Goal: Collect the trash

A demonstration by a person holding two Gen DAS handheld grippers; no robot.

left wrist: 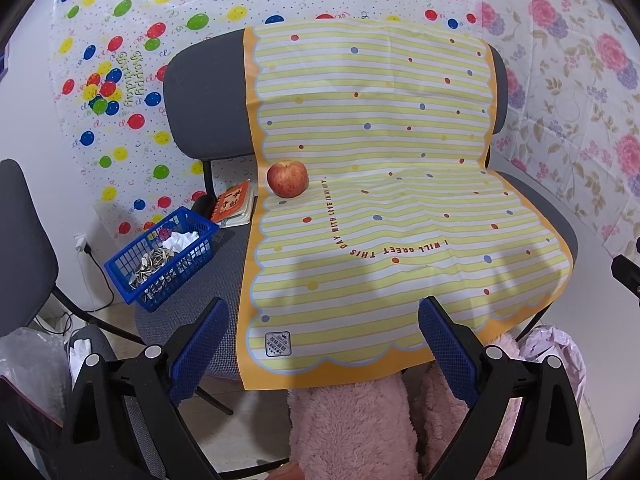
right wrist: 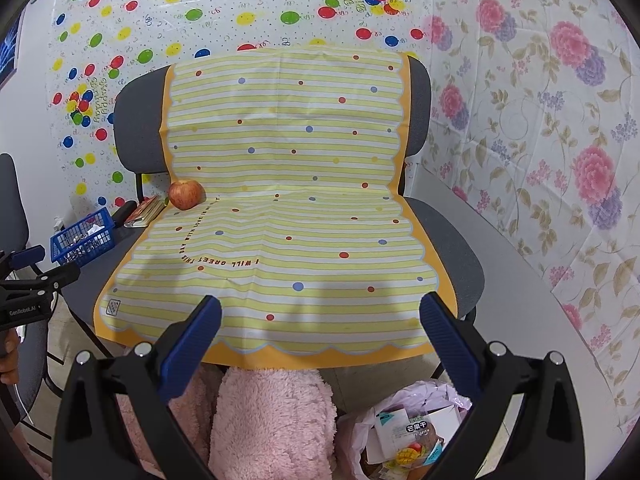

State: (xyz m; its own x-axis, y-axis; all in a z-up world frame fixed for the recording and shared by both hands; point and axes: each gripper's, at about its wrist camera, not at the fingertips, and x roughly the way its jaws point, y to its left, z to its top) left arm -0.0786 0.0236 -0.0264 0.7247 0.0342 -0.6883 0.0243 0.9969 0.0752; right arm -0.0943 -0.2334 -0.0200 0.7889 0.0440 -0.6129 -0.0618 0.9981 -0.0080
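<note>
A blue plastic basket (left wrist: 162,260) sits on the grey chair seat at the left; it holds crumpled white paper (left wrist: 182,239) and seed shells (left wrist: 154,263). It also shows small in the right wrist view (right wrist: 82,240). A pink trash bag (right wrist: 404,432) with snack packets stands on the floor under the chair's front right. My left gripper (left wrist: 323,354) is open and empty, above the front edge of the yellow striped cloth (left wrist: 372,184). My right gripper (right wrist: 320,350) is open and empty, over the same edge; the left gripper's body (right wrist: 32,280) shows at its far left.
A red apple (left wrist: 287,179) lies on the cloth at the seat's back left. A notebook (left wrist: 234,204) lies behind the basket. A second chair (left wrist: 24,248) stands at the left. Pink fluffy fabric (left wrist: 356,432) is below the seat's front. Plastic sheets cover the walls.
</note>
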